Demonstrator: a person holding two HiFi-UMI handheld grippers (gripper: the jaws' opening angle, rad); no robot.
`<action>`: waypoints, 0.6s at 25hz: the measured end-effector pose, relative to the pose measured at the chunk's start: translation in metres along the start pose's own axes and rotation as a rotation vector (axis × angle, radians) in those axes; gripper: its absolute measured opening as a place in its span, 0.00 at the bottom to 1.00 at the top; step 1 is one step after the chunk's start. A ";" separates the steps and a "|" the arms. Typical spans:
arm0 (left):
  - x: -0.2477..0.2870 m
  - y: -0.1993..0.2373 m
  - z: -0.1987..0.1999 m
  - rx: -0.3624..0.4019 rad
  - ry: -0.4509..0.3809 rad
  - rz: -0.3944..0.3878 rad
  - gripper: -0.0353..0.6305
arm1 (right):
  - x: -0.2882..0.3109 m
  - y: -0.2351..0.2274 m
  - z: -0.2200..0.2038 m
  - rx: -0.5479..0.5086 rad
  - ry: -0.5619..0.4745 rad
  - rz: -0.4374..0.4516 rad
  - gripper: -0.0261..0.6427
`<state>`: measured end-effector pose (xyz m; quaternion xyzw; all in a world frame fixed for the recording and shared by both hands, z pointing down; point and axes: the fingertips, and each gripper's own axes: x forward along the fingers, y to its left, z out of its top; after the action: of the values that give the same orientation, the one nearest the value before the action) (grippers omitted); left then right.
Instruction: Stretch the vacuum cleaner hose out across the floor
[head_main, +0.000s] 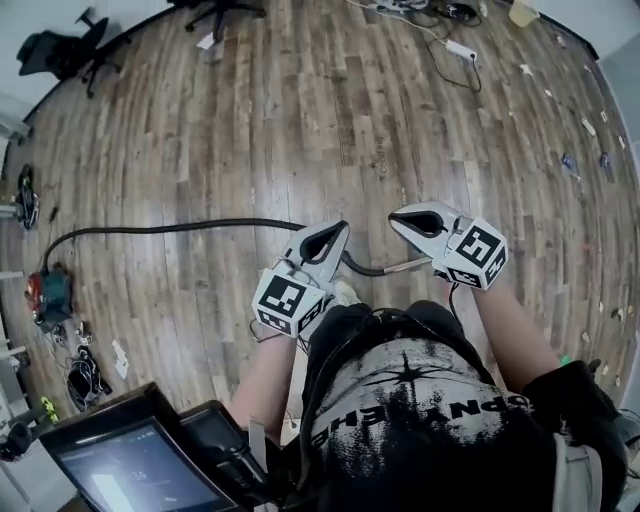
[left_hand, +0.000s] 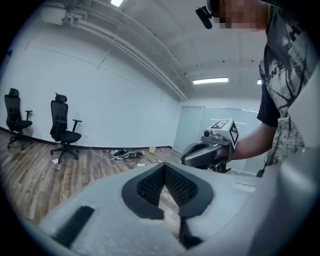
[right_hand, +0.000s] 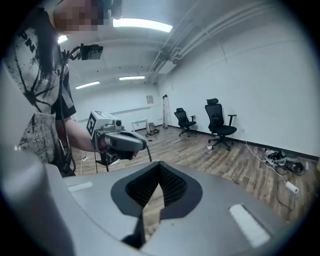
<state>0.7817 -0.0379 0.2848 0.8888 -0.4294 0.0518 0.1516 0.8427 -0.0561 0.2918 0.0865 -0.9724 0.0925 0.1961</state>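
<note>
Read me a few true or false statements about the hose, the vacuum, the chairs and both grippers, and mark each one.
1. The hose lies on the floor. True.
2. The left gripper is holding the hose. False: its jaws are together with nothing between them, and the hose is down on the floor.
3. The right gripper is shut and empty. True.
4. The vacuum sits at the right edge of the head view. False: it is at the left edge, at the hose's far end.
5. Office chairs stand near the wall. True.
</note>
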 end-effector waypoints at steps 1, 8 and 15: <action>-0.002 -0.001 0.007 0.017 -0.009 0.002 0.05 | -0.004 0.003 0.009 -0.009 -0.027 -0.003 0.05; -0.013 -0.014 0.053 0.059 -0.086 0.036 0.05 | -0.042 0.010 0.061 0.008 -0.258 0.004 0.05; -0.010 -0.038 0.081 0.042 -0.129 0.142 0.05 | -0.084 0.008 0.095 -0.062 -0.418 0.079 0.05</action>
<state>0.8017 -0.0336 0.1974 0.8606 -0.4989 0.0138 0.1008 0.8824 -0.0574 0.1708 0.0597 -0.9969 0.0503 -0.0109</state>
